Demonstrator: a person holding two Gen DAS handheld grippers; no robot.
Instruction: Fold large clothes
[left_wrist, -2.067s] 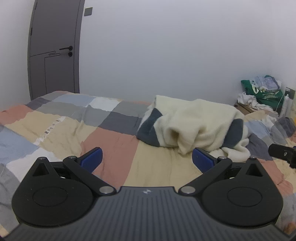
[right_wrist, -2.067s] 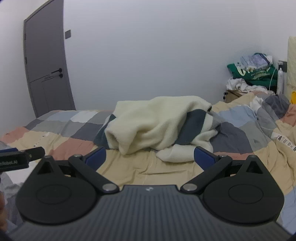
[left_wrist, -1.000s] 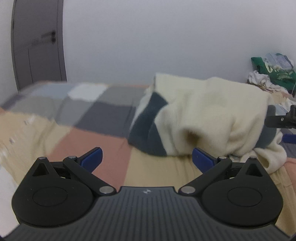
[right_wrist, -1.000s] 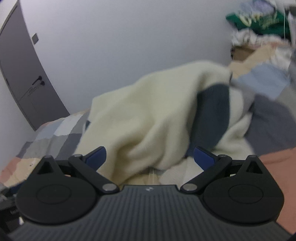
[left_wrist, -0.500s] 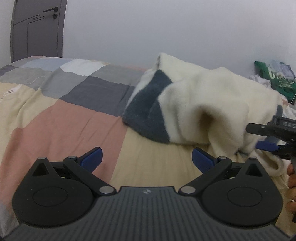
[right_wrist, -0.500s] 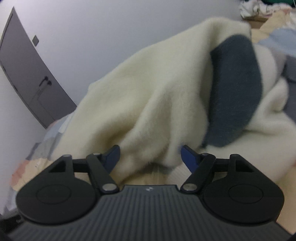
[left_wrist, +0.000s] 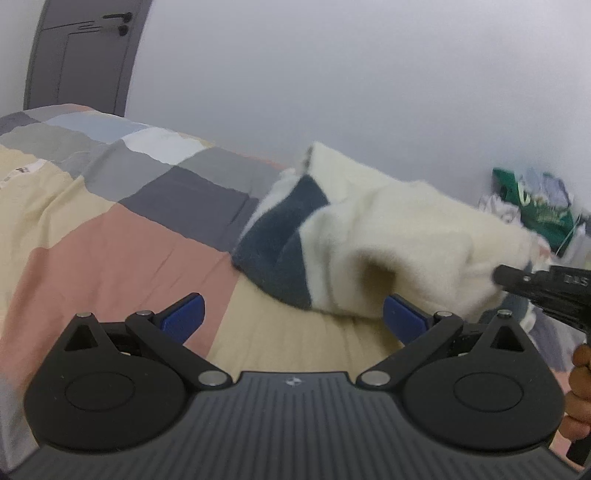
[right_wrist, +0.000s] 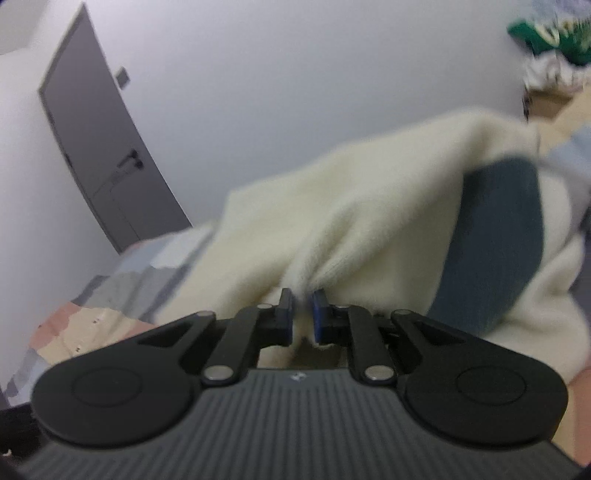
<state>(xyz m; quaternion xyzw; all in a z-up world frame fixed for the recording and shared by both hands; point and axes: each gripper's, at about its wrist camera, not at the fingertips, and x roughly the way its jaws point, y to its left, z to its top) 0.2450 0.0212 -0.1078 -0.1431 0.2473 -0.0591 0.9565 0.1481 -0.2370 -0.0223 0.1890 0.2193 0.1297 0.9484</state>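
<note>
While the right gripper (right_wrist: 303, 319) pinches a fold of the cream and navy fleece garment (right_wrist: 376, 206) heaped on the patchwork bedspread (left_wrist: 110, 229), the left gripper (left_wrist: 293, 314) hovers spread wide before it. White lettering on the green bag (left_wrist: 539, 210) is too blurred to read.

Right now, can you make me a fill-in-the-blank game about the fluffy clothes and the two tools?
1. The right tool is ____ on the cream fleece garment.
2. The left tool has its fingers wide ____.
3. The garment lies on a ____ bedspread of coloured squares.
4. The door behind the bed is ____ in colour.

Missing words: shut; open; patchwork; grey
</note>
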